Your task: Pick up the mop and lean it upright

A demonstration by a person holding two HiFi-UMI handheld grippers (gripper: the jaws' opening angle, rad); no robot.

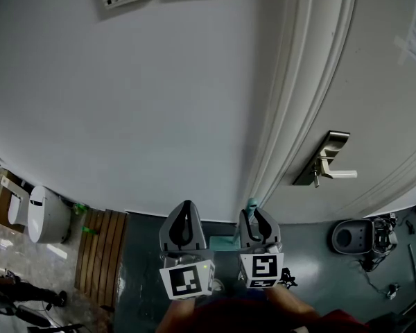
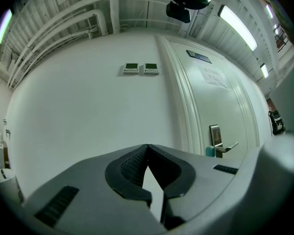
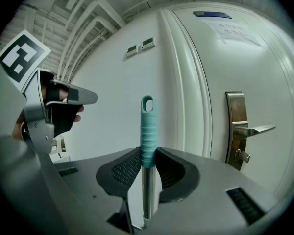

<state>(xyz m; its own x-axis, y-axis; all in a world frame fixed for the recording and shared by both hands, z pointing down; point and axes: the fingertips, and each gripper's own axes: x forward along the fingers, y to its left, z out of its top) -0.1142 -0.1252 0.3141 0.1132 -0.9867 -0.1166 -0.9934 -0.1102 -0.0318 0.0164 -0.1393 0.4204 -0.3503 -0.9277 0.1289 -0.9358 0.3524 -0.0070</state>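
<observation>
Two tongs, one mop, one door with one lever handle, and two wall panels are in view. The two wall panels [image 2: 140,69] sit side by side high on the white wall [image 1: 159,103], left of the door [image 1: 381,75]. The left tongs [image 1: 187,219] hover left of the door frame [image 1: 291,109], their jaws pressed together at the tips with nothing between them. Just beside them, closer to the door, the right tongs [image 3: 148,153] stand partly spread and pinch the mop [image 3: 147,126] by its handle. The ribbed teal grip sits between the pads, its looped end rises above the jaws, and the metal shaft runs down below them. The handle stands upright just left of the door frame; whether it touches the frame I cannot tell. The lever handle [image 1: 331,171] is on the door, right of the mop and well apart from it. Left of the door the plain wall stretches wide. At its foot the grey floor [image 1: 312,269] runs from a slatted wooden board [image 1: 100,252] far to the left across to a round grey device [image 1: 352,236] below the door.
</observation>
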